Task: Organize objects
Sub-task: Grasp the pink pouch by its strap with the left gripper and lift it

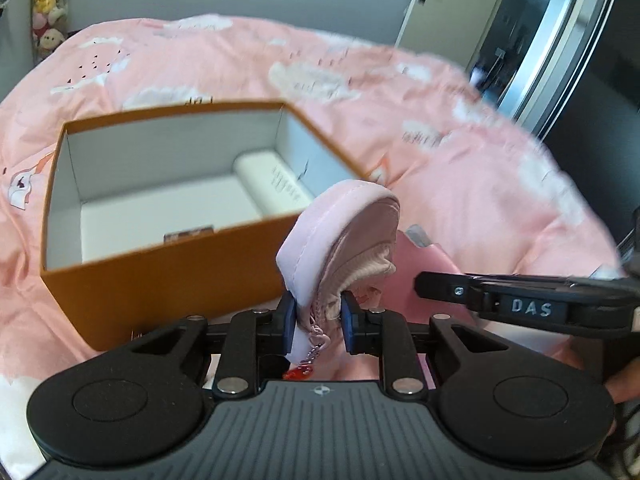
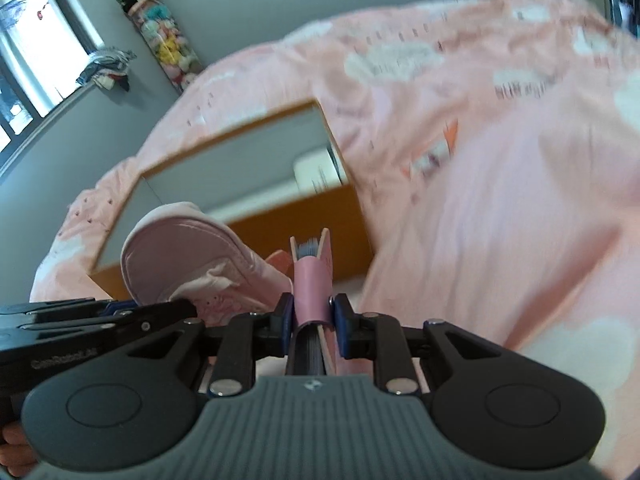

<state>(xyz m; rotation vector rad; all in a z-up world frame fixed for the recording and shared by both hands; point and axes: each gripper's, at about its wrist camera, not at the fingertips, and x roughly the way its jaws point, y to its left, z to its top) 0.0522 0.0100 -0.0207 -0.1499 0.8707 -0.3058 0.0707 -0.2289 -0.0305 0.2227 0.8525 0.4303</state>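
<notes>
A bed (image 1: 460, 168) covered by a pink quilt with white cloud prints fills most of both views; its far edge curves against a grey wall, and the quilt's right side smears with blur, so the small print on it cannot be read. On the quilt sits an open orange box (image 1: 168, 280) with white inner walls. It lies toward the near left part of the bed in the left wrist view. Inside, against its right wall, lies a white oblong item (image 1: 272, 188) with fine lettering too small to make out, and a small dark-edged thing at the near wall is half hidden by the box rim.

The left gripper (image 1: 318, 320) points downward over the quilt just in front of the box's near right corner, its blue pads pinched on the lower, zippered end of a pale pink pouch (image 1: 320, 240). The pouch stands up above the pads, and a chain with a red charm (image 1: 298, 372) hangs below it. The pouch hides the box's near right corner.

The right gripper (image 2: 314, 320) sits just beside the left one, angled down likewise, its jaws narrow and clamped on a pink-covered notebook (image 2: 314, 280) held spine up; its lower part is lost behind the gripper body. A bit of a hand (image 2: 14, 452) shows at the lower left edge.
</notes>
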